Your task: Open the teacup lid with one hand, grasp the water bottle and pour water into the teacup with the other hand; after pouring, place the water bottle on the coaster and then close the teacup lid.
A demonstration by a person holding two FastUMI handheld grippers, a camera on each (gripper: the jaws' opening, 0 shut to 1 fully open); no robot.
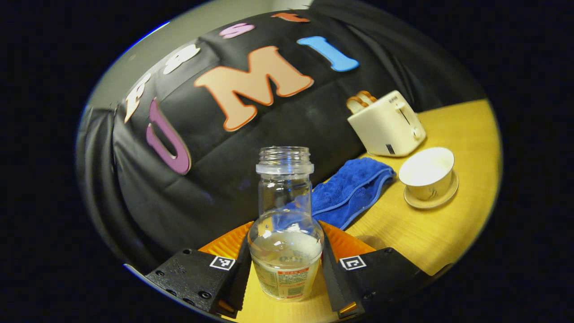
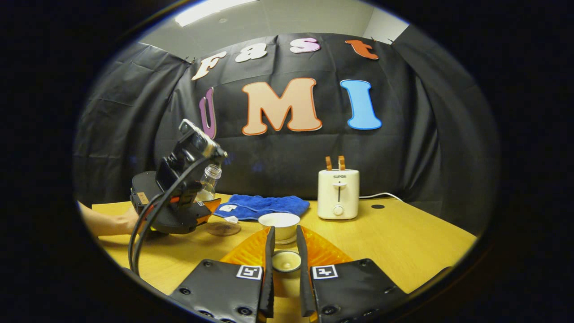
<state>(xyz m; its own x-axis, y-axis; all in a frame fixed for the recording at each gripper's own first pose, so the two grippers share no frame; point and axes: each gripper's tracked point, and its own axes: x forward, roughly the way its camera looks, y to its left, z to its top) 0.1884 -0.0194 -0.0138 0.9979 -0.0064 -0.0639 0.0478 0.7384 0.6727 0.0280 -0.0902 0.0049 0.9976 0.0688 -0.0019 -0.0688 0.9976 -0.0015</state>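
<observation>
The capless water bottle (image 1: 285, 242) was gripped upright by the left gripper (image 1: 285, 269), left of the open teacup (image 1: 427, 176); the lid (image 2: 286, 261) was clamped in the right gripper (image 2: 285, 262). A slow tilt over the rim was judged safest.

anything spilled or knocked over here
Nothing stands out. The water bottle is upright in the left gripper, the teacup sits squarely on its saucer, and the table looks dry.

Both views face the toaster (image 1: 386, 124) – left nearer.
</observation>
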